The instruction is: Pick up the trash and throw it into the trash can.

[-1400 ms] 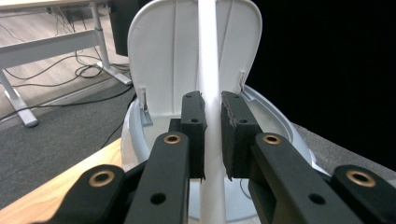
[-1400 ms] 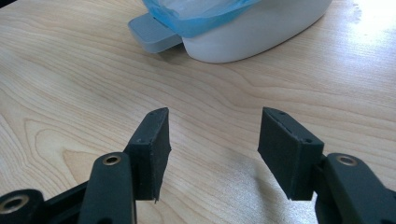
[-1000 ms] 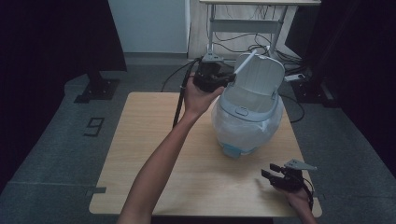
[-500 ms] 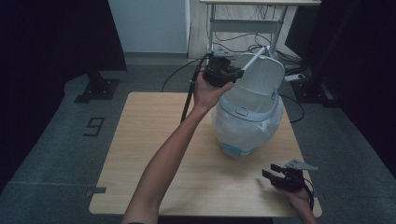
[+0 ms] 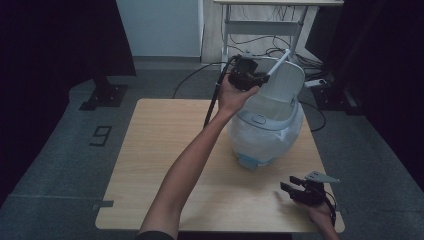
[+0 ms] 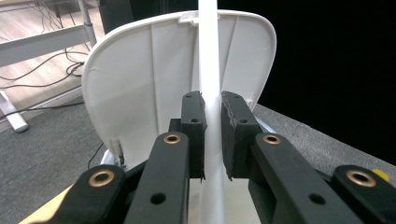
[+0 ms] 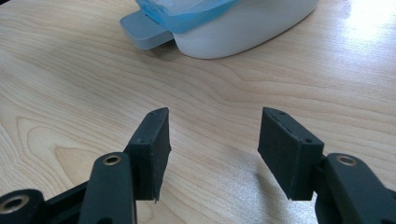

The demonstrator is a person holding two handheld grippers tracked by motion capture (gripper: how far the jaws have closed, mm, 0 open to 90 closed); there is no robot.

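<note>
A white pedal bin (image 5: pixel 265 135) lined with a pale plastic bag stands on the right half of the wooden table (image 5: pixel 160 150), its lid (image 5: pixel 282 82) raised upright. My left gripper (image 5: pixel 257 77) is held above the bin's back rim, shut on a thin white stick (image 5: pixel 277 62) that slants up and to the right. In the left gripper view the stick (image 6: pixel 208 56) runs straight up between the pads (image 6: pixel 194 135), with the lid's inside (image 6: pixel 140 79) just behind it. My right gripper (image 5: pixel 289 186) rests open near the table's front right corner, nothing between its fingers (image 7: pixel 154 149).
The bin's grey pedal (image 7: pixel 144 30) and the blue edge of the bag (image 7: pixel 187 14) face the right gripper across bare wood. Behind the table stand a metal desk frame (image 5: pixel 260 30) and loose cables (image 5: pixel 295 57) on the floor. A black stand base (image 5: pixel 102 95) sits at the left.
My left hand has carried the white stick to the right, from beside the bin to over its back rim by the lid. The right gripper has stayed put.
</note>
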